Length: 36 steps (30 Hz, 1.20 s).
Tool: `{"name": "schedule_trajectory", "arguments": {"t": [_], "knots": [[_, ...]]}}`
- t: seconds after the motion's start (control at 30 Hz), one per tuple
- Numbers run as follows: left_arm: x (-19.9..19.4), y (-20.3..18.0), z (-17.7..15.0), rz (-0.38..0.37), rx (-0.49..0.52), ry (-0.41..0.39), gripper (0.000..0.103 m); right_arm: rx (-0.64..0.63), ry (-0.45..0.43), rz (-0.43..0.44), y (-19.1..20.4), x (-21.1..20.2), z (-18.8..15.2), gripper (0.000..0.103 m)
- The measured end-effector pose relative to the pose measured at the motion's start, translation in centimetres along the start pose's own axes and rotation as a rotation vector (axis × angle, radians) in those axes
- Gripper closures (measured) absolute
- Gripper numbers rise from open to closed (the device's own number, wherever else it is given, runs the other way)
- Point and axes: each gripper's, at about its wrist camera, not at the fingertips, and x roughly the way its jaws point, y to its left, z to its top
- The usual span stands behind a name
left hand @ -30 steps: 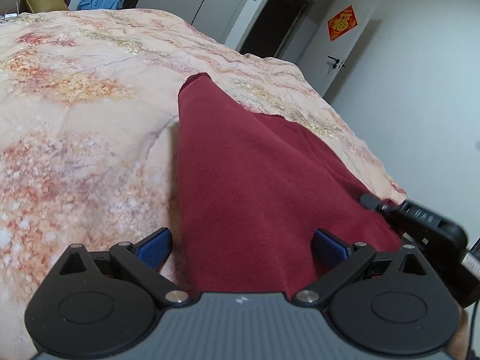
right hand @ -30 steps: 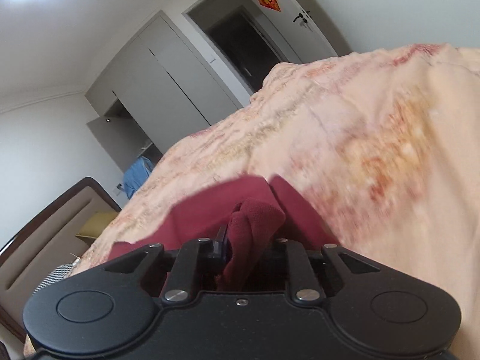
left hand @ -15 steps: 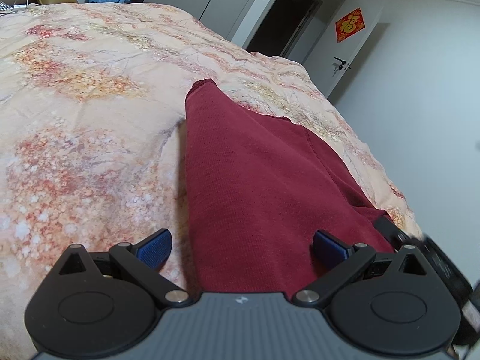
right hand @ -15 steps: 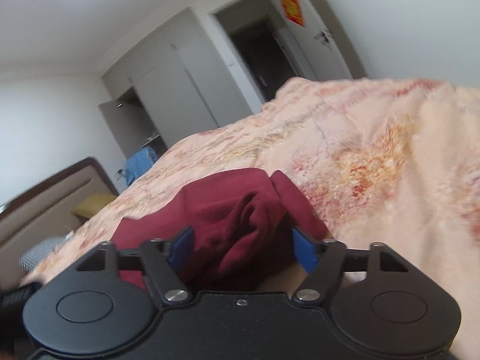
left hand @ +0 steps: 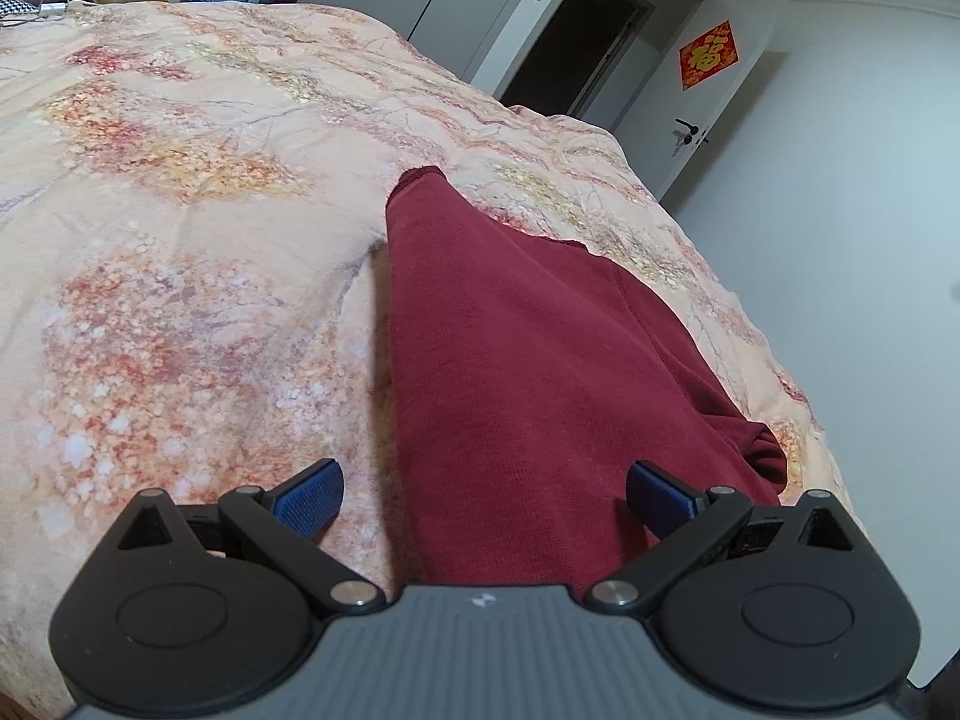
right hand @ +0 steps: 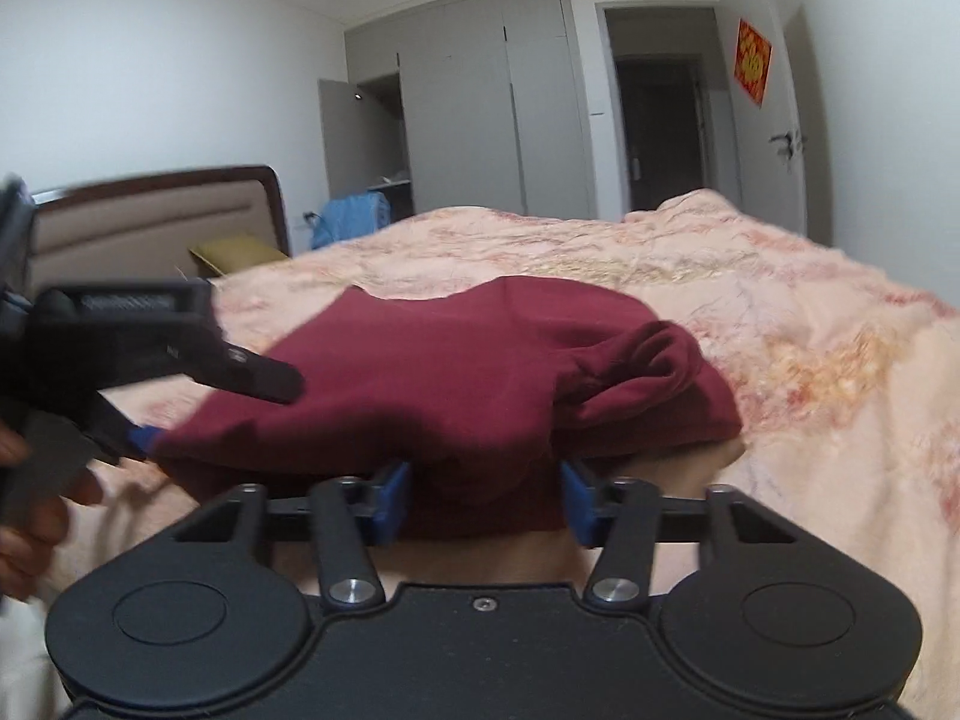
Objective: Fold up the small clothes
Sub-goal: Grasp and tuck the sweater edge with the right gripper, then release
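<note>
A dark red garment (left hand: 528, 372) lies on the floral bedspread (left hand: 180, 252), folded lengthwise into a long strip. It also shows in the right wrist view (right hand: 456, 372), with a bunched lump of cloth at its right end (right hand: 648, 360). My left gripper (left hand: 483, 501) is open, its jaws wide apart over the near end of the garment. My right gripper (right hand: 486, 501) is open, its blue pads either side of the garment's near edge. The left gripper also shows at the left of the right wrist view (right hand: 138, 414), at the garment's left end.
The bedspread's edge drops off to the right (left hand: 804, 396) toward a white wall. A headboard (right hand: 150, 222), a yellow pillow (right hand: 240, 252) and blue clothing (right hand: 354, 216) lie at the far end. Grey wardrobes (right hand: 480, 108) and an open doorway (right hand: 660, 132) stand behind.
My right gripper opened and let go of the bunched red cloth, which now lies on the garment. It drew back and levelled out. The left gripper stayed open over the garment.
</note>
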Motion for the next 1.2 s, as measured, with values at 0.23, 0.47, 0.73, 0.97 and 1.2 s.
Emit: {"name": "schedule_trajectory", "arguments": {"t": [0.23, 0.47, 0.73, 0.97, 1.2], "knots": [[-0.7, 0.1, 0.3, -0.004, -0.008, -0.014, 0.000, -0.117, -0.078, -0.141, -0.3, -0.8, 1.0, 0.094], [0.7, 0.4, -0.7, 0.008, 0.022, 0.036, 0.000, -0.032, 0.028, -0.121, -2.1, -0.2, -0.8, 0.092], [0.9, -0.3, -1.2, 0.034, 0.080, 0.035, 0.000, 0.083, 0.024, -0.110, -4.7, -2.5, -1.0, 0.043], [0.9, -0.3, -1.3, 0.035, 0.091, 0.032, 0.000, 0.207, -0.036, -0.233, -7.5, -0.7, 2.0, 0.013], [1.0, -0.4, -1.4, 0.037, 0.091, 0.033, 0.000, 0.303, 0.014, -0.295, -9.8, 6.0, 5.6, 0.002]]}}
